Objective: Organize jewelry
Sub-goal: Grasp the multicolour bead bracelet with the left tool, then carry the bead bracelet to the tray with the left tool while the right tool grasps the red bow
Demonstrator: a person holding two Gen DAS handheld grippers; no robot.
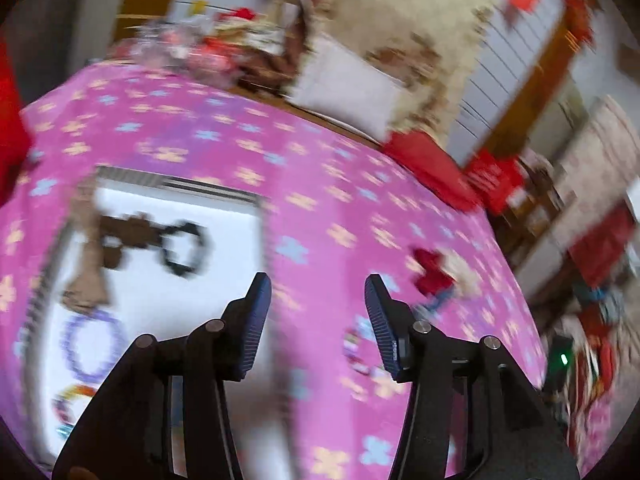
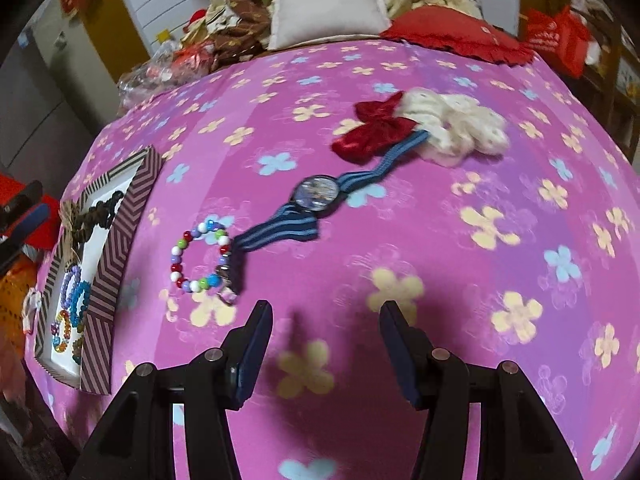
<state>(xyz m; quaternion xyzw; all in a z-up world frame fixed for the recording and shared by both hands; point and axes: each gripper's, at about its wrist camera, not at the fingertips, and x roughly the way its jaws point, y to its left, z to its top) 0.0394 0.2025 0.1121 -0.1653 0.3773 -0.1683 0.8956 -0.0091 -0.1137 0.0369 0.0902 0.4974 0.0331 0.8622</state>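
Right gripper (image 2: 326, 314) hangs over the pink flowered bedspread (image 2: 460, 280), jaws wide and holding nothing. Just ahead to its left lies the multicoloured bead bracelet (image 2: 200, 256), touching the strap end of the blue striped watch (image 2: 316, 195), which runs up toward the red bow (image 2: 370, 128) and white crochet flower (image 2: 456, 128). Far left sits the striped box (image 2: 116, 256) with bracelets inside. Left gripper (image 1: 318, 294), blurred, is also spread wide and empty, beside the box (image 1: 176, 184).

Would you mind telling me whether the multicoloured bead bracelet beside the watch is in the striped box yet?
Not yet. The bead bracelet lies on the pink bedspread, right of the striped box, touching the watch strap.
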